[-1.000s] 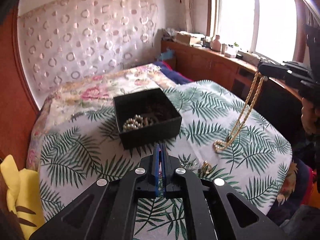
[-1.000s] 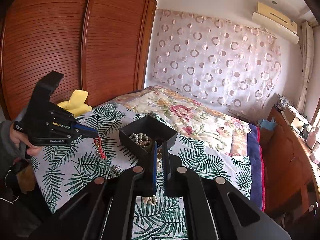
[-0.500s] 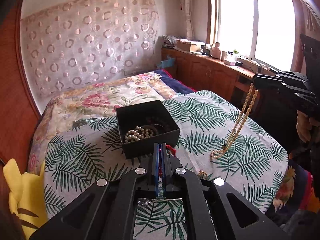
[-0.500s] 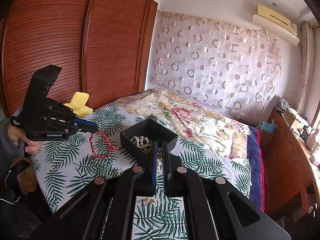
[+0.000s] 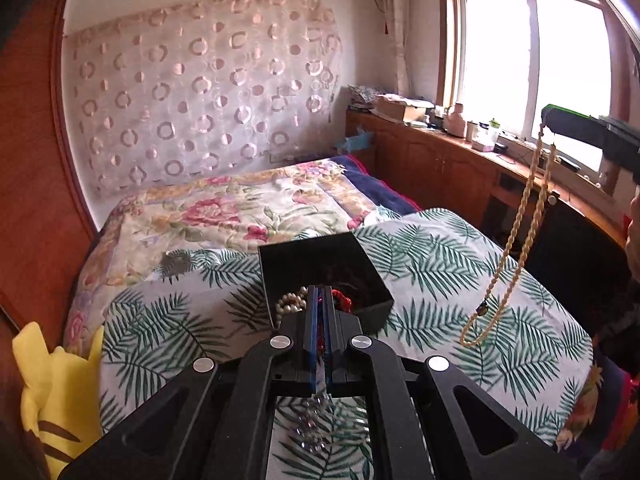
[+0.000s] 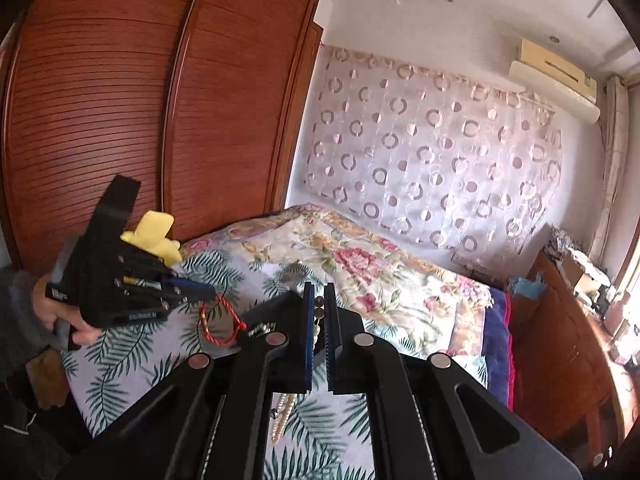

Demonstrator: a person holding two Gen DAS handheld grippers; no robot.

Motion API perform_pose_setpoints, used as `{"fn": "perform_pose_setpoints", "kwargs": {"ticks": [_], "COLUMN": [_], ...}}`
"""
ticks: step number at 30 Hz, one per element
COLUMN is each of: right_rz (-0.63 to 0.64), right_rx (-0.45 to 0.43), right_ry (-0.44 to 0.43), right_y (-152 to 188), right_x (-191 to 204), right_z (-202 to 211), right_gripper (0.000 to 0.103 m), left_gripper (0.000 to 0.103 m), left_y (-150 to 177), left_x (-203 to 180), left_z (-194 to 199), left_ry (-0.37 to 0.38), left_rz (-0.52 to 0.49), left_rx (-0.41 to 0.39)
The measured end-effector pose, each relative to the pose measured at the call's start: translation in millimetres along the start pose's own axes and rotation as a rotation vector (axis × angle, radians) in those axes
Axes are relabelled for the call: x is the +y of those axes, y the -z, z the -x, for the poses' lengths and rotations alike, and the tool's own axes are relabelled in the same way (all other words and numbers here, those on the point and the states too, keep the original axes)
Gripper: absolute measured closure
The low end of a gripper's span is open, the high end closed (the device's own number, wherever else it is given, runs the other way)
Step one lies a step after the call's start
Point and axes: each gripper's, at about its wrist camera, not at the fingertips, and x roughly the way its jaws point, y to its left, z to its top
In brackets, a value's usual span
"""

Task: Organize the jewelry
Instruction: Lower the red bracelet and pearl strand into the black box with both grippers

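My left gripper (image 5: 320,291) is shut on a red cord bracelet (image 6: 219,322), which dangles from its tips (image 6: 211,291) over the leaf-print table (image 5: 432,264). Just beyond those tips in the left wrist view stands an open black box (image 5: 316,258) holding a pearl strand (image 5: 289,303) and dark jewelry. At the upper right, my right gripper (image 5: 544,119) is shut on a long cream bead necklace (image 5: 518,228) that hangs in a loop above the cloth. In the right wrist view its beads (image 6: 282,416) trail below the shut fingers (image 6: 319,287); the box is mostly hidden there.
A small glittering beaded piece (image 5: 312,432) lies on the cloth under my left gripper. A bed with a floral quilt (image 5: 224,212) lies behind the table, a yellow plush toy (image 5: 52,392) at the left, a wooden cabinet (image 5: 448,168) under the window, a wardrobe (image 6: 120,120) beside the bed.
Both grippers have risen. The cream necklace's lower end has come up off the cloth, and the red bracelet has come up off the table and now hangs free.
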Motion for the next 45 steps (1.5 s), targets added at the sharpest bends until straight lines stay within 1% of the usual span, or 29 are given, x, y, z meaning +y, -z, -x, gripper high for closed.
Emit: {"fn": "perform_pose_setpoints", "kwargs": {"ticks": [6,10,15,18,21,26,33,37,41,45], "right_rz": [0.022,0.030,0.041,0.032,0.026,0.005,-0.058,-0.109,-0.140,-0.158], "right_rx": [-0.029,-0.041,-0.025,0.012,0.048,0.127,0.241,0.266,0.293,0.321], "right_ry": [0.015,0.025,0.034,0.036,0.038,0.028,-0.029,-0.064,-0.086,-0.103], "right_y": [-38,-57,-70,-69,-63,-40,8,25,41,56], "right_x": [0,-2,-5,-7,-8,-8,-2,1,4,9], "right_z": [-14,-26,-51,-78,-102,-144,-179,-187,-193,-198], "right_gripper": [0.098,0.098,0.097,0.097,0.097,0.097,0.097,0.097,0.097,0.096], "left_gripper": [0.102,0.102,0.102,0.102,0.102,0.102,0.102,0.102,0.102,0.101], "left_y": [-14,-22,-24,-22,-17,-14,-19,-30,-39,-40], "left_x": [7,13,20,25,32,42,47,47,42,38], "left_z": [-15,-30,-54,-70,-84,-99,-109,-119,-129,-138], "left_ry": [-0.021,-0.024,-0.029,-0.029,-0.021,-0.013,-0.013,-0.010,-0.016,-0.024], "left_rz": [0.010,0.024,0.036,0.051,0.082,0.116,0.122,0.122,0.100,0.092], "left_rx": [-0.003,0.004,0.033,0.059,0.079,0.099,0.094,0.091,0.095,0.109]}}
